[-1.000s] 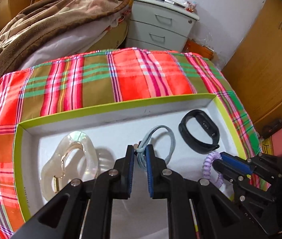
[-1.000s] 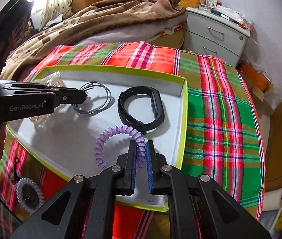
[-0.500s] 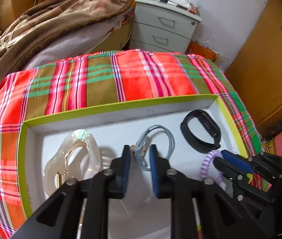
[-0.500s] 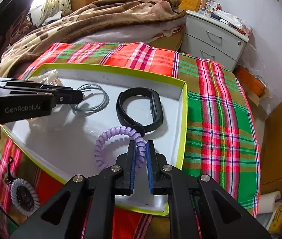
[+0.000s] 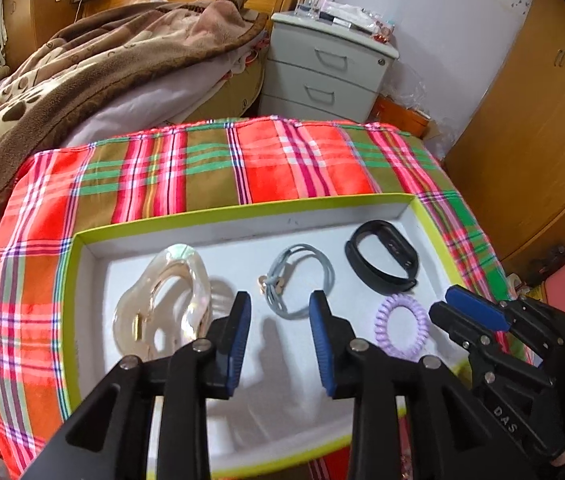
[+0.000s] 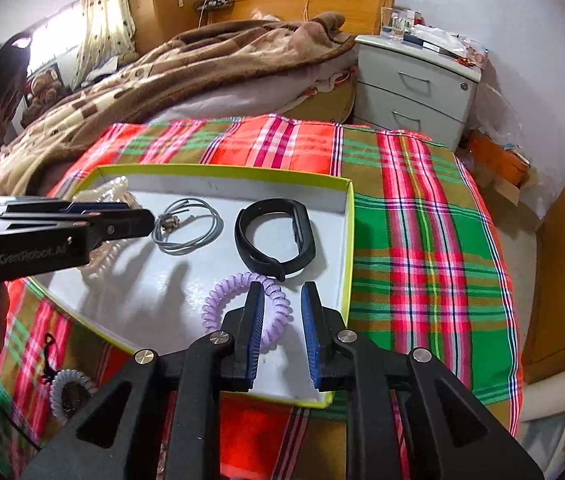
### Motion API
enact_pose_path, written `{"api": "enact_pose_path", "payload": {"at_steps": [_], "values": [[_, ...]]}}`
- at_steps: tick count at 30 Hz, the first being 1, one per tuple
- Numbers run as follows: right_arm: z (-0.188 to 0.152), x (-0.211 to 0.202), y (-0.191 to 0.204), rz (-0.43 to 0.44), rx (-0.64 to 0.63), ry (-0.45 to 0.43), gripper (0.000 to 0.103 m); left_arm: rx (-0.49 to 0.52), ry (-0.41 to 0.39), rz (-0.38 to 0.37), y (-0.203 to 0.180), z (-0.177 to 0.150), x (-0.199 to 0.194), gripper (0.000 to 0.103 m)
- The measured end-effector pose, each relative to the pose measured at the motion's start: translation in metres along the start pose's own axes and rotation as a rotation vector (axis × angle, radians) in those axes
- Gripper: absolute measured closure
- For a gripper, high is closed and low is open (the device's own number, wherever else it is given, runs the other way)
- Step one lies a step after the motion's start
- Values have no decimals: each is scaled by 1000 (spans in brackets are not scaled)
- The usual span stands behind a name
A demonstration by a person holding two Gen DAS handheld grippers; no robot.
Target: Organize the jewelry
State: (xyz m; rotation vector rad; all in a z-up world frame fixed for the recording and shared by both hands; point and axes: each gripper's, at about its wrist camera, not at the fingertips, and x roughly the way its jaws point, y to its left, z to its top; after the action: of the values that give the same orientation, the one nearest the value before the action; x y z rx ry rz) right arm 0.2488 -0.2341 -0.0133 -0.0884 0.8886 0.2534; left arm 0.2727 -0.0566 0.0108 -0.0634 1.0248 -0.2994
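A shallow white box with a lime rim (image 5: pixel 242 211) (image 6: pixel 349 240) lies on a plaid cloth. In it lie a clear hair claw (image 5: pixel 162 300), a grey cord bracelet (image 5: pixel 302 284) (image 6: pixel 188 226), a black band (image 5: pixel 382 262) (image 6: pixel 276 236) and a purple coil tie (image 5: pixel 402 326) (image 6: pixel 238 300). My left gripper (image 5: pixel 280 308) (image 6: pixel 138 220) is open and empty above the box, just short of the grey bracelet. My right gripper (image 6: pixel 282 304) (image 5: pixel 454 304) is open and empty over the purple coil tie.
A second coil tie with a black cord (image 6: pixel 68 390) lies on the plaid cloth (image 6: pixel 422 240) outside the box's near left side. A bed with a brown blanket (image 5: pixel 102 64) and a grey nightstand (image 5: pixel 322 76) stand behind. A wooden wardrobe (image 5: pixel 542 120) is on the right.
Both grippers opened and drew back. The left one let go of the grey bracelet, the right one let go of the purple coil tie; both items now lie in the box.
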Motion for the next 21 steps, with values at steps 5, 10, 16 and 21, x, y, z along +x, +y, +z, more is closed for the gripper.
{"api": "enact_pose_path", "payload": {"at_steps": [5, 10, 16, 21], "values": [[-6, -15, -2, 10, 32, -29, 83, -1, -33, -4, -3, -11, -22, 71], [-14, -32, -5, 24, 66, -62, 83, 6, -71, 13, -6, -28, -46, 70], [-28, -53, -3, 37, 84, -92, 80, -10, -95, 15, -4, -54, -70, 70], [-43, -68, -1, 45, 93, -111, 62, -27, -97, 31, 0, -79, -83, 70]]}}
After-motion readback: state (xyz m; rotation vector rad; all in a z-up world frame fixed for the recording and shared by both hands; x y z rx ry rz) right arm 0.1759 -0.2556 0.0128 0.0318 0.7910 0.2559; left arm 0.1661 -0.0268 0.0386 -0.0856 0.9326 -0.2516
